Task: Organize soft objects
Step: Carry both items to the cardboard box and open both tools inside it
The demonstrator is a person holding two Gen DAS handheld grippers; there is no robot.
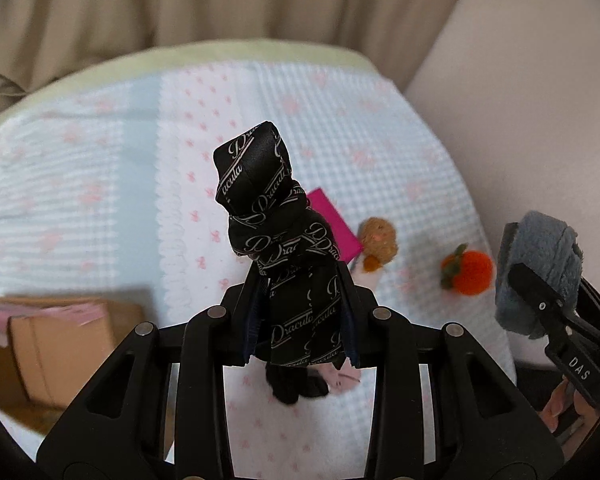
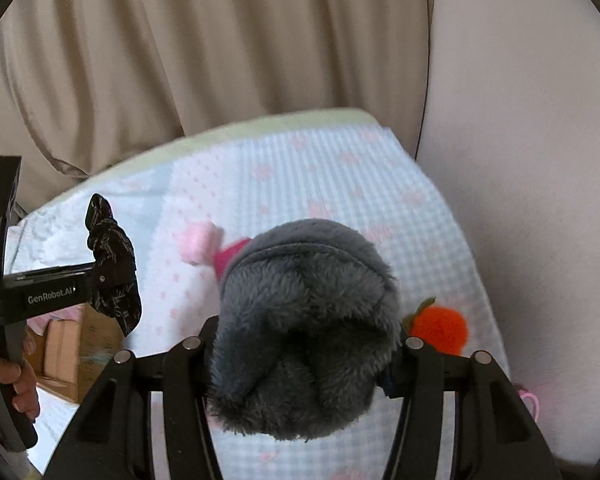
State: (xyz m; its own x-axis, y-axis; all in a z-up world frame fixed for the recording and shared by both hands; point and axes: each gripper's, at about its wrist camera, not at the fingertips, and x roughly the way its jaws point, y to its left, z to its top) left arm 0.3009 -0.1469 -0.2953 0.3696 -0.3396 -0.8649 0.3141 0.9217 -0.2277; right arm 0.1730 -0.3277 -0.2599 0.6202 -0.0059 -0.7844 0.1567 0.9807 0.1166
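My left gripper (image 1: 302, 320) is shut on a black satin cloth printed with "Dracula" (image 1: 284, 232) and holds it above the bed; it also shows in the right wrist view (image 2: 112, 264). My right gripper (image 2: 304, 344) is shut on a grey plush item (image 2: 304, 320), also seen at the right of the left wrist view (image 1: 540, 268). An orange knitted fruit (image 1: 470, 272) (image 2: 440, 326), a small brown plush (image 1: 378, 240) and a pink plush toy (image 2: 212, 246) lie on the bed.
The bed has a pale blue and pink patterned cover (image 1: 100, 184). A cardboard box (image 1: 56, 344) sits at the bed's left side. A magenta card (image 1: 332, 220) lies behind the black cloth. Beige curtains (image 2: 180, 60) and a wall (image 2: 520, 160) are behind.
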